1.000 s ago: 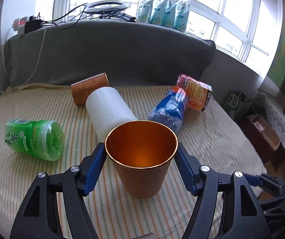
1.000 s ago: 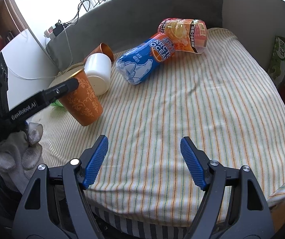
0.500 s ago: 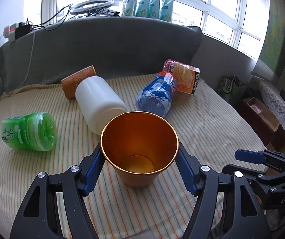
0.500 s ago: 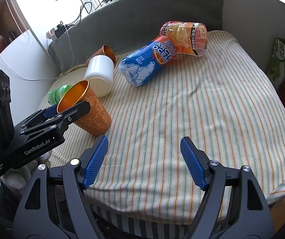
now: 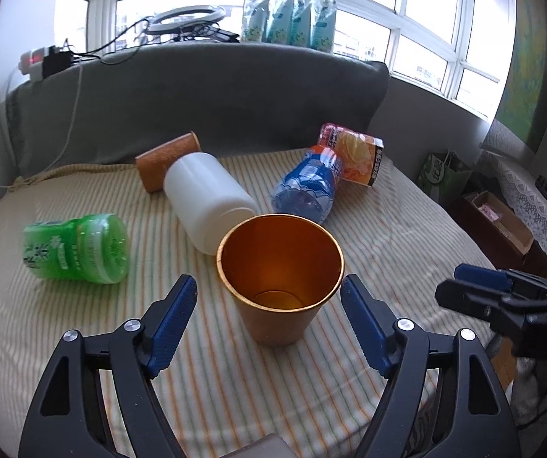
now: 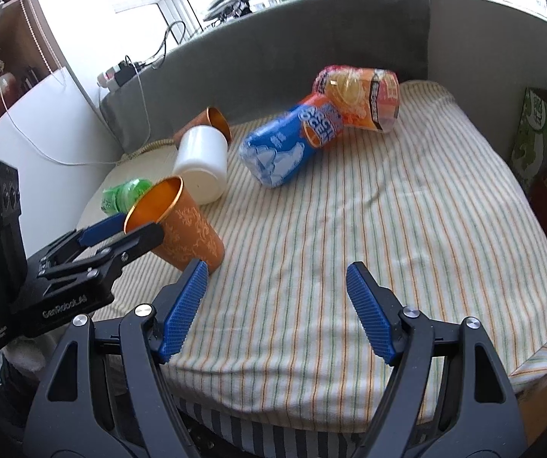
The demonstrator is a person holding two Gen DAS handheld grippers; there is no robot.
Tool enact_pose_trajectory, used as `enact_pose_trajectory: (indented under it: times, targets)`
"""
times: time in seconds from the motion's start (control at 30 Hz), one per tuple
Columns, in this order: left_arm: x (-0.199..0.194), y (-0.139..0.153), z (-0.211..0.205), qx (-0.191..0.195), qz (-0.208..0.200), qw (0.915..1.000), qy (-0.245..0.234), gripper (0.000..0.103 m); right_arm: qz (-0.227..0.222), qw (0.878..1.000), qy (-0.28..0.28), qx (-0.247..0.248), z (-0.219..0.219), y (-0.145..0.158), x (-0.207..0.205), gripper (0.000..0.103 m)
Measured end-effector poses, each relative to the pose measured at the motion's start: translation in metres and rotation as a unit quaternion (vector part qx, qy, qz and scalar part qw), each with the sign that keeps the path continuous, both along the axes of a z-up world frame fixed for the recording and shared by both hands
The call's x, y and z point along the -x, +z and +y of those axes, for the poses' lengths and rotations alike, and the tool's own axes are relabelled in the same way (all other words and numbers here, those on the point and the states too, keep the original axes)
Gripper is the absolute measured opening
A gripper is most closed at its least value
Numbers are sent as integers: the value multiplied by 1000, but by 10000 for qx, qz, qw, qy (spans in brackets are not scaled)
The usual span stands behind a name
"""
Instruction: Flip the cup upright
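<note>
Orange metal is showing inside the cup point(image 5: 279, 267), which is standing mouth-up on the striped cloth point(image 5: 388, 236) covering the bench, sitting between the jaws of the left gripper point(image 5: 269, 305); those jaws are spread wide, with a gap showing on each side between the blue pads point(image 5: 172, 318) and the cup wall, so nothing is being held; from the right wrist view the cup point(image 6: 182, 225) is appearing tilted, though the fisheye bend is making its true lean hard to judge, and the left gripper point(image 6: 120, 234) is reaching in around its rim; the right gripper point(image 6: 277, 305) is hovering over bare cloth near the front edge, its jaws also standing wide and holding nothing, with the cup lying just ahead of its left jaw; beyond the left jaws a white jar point(image 5: 208, 198) is lying on its side just behind the cup, touching a second orange cup point(image 5: 166, 166) that is also lying down; further left of those jaws a green bottle point(image 5: 76, 248) is lying on its side; ahead and to the right a blue bottle point(image 5: 308, 187) is lying against an orange packet point(image 5: 353, 156); a grey cushion back point(image 5: 197, 95) is rising behind everything.
</note>
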State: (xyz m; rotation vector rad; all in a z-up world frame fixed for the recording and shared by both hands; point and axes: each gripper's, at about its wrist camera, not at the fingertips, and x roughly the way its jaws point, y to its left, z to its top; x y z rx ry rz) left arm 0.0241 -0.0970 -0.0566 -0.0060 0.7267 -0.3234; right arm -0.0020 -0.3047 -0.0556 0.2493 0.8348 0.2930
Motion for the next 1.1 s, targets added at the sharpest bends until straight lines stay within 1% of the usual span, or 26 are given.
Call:
enact_pose_trajectory:
  times: [0.17, 0.37, 0.43, 0.57, 0.67, 0.7, 0.77, 0.83, 0.9, 1.1]
  targets:
    - [9, 12, 15, 62, -202, 9996, 171, 78, -218, 9998, 2, 25, 6, 8, -1, 78]
    - [22, 33, 35, 100, -643, 9967, 479, 78, -597, 9979, -4, 258, 19, 21, 0, 78]
    - [27, 40, 42, 51, -839, 9945, 622, 78, -725, 9969, -19, 315, 22, 26, 2, 83]
    - [34, 51, 55, -19, -1210, 9883, 932, 78, -1033, 9936, -69, 456, 29, 35, 5, 86]
    - [38, 57, 63, -40, -1454, 9826, 1154, 79, -1243, 9908, -156, 522, 32, 41, 7, 91]
    - [40, 60, 66, -65, -1564, 9794, 1275, 82, -1306, 9899, -197, 522, 32, 42, 8, 92]
    - [44, 62, 70, -85, -1755, 9738, 1441, 82, -1440, 9876, -307, 552, 32, 44, 10, 95]
    - [46, 63, 73, -102, -1834, 9709, 1536, 82, -1582, 9846, -431, 609, 32, 47, 12, 101]
    - [46, 62, 76, -77, -1812, 9709, 1566, 82, -1729, 9811, -562, 661, 31, 49, 15, 103]
    - [47, 62, 78, -67, -1801, 9706, 1598, 83, -2000, 9728, -742, 906, 32, 54, 17, 103]
